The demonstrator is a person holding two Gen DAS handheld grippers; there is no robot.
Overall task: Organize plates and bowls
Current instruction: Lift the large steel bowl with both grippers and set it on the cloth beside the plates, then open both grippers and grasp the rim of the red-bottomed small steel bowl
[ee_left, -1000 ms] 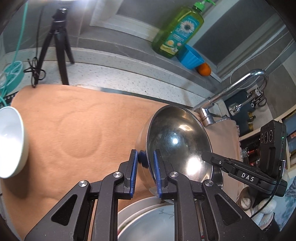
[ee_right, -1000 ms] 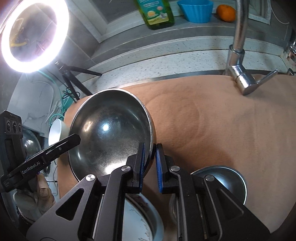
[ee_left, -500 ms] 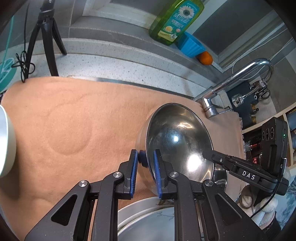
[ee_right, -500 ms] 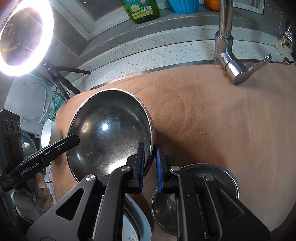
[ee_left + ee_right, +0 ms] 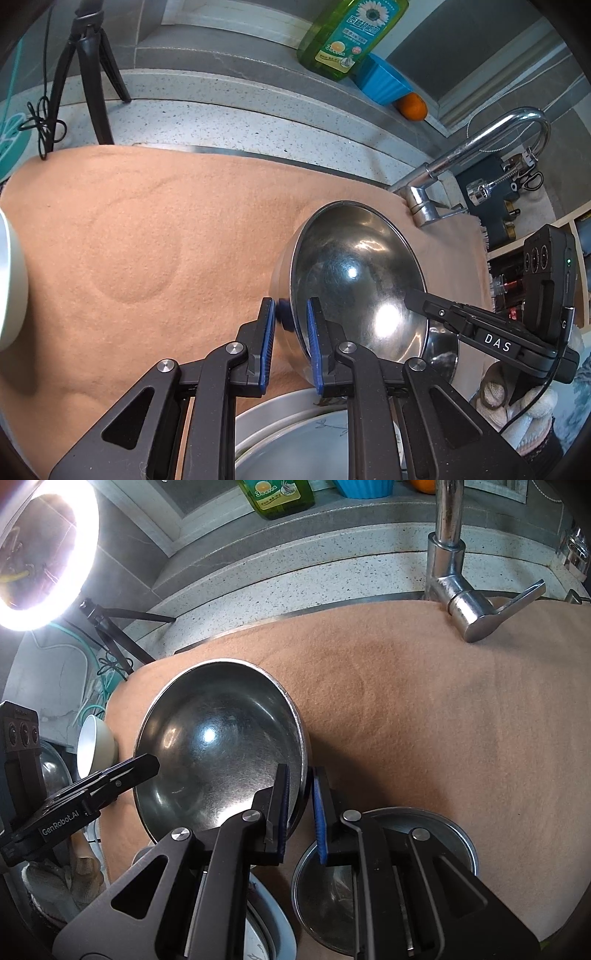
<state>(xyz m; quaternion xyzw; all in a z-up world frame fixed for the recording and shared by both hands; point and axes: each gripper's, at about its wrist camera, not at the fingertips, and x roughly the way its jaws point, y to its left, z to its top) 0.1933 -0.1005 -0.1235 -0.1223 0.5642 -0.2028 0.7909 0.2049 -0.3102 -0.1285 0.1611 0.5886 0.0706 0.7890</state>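
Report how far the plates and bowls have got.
Looks done: white plates sit stacked near the front edge, and a smaller steel bowl rests on the tan cloth.
In hand: the large steel bowl hangs tilted above the cloth, left tongs and right tongs each clamped on its rim.
Left: set it down, perhaps with the smaller one; the white bowl lies apart on its side.

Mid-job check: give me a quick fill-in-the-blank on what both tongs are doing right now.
1. Both tongs clamp the rim of the same ____ bowl.
2. The left tongs and right tongs grip ____ sides of it.
3. A smaller steel bowl sits below the ____ tongs.

Missing: steel; opposite; right
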